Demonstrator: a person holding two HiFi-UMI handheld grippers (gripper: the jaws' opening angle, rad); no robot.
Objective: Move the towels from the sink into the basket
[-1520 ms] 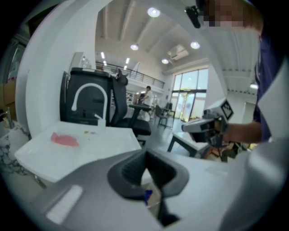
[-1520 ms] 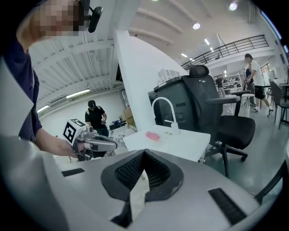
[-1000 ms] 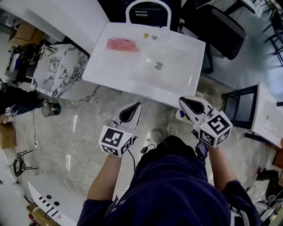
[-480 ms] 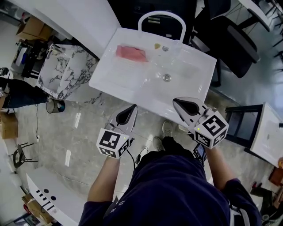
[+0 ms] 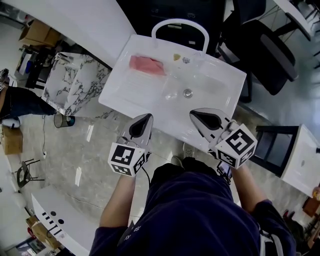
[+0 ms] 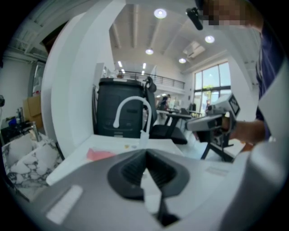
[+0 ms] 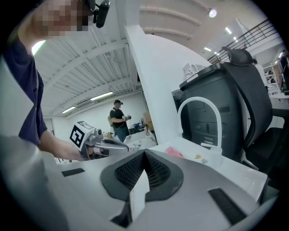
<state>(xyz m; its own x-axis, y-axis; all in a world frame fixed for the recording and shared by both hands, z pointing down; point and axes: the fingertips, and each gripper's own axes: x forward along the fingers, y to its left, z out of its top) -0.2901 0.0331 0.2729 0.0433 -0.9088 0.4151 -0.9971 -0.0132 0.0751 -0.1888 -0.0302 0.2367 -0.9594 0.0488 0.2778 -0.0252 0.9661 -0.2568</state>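
Pink towel (image 5: 146, 65) lies far left in sink (image 5: 140, 95); left tool (image 5: 146, 118) and right tool (image 5: 196, 112) at near rim, jaws together, holding nothing.

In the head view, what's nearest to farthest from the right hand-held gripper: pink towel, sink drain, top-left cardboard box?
1. Sink drain, just ahead of the right hand-held gripper.
2. Pink towel, farther back on the left.
3. Cardboard box, far top left.

You are in a big open lab hall: ceiling spotlights (image 6: 159, 13), a mezzanine railing (image 6: 135, 76), an office chair (image 5: 265, 52), cardboard boxes (image 5: 36, 34).
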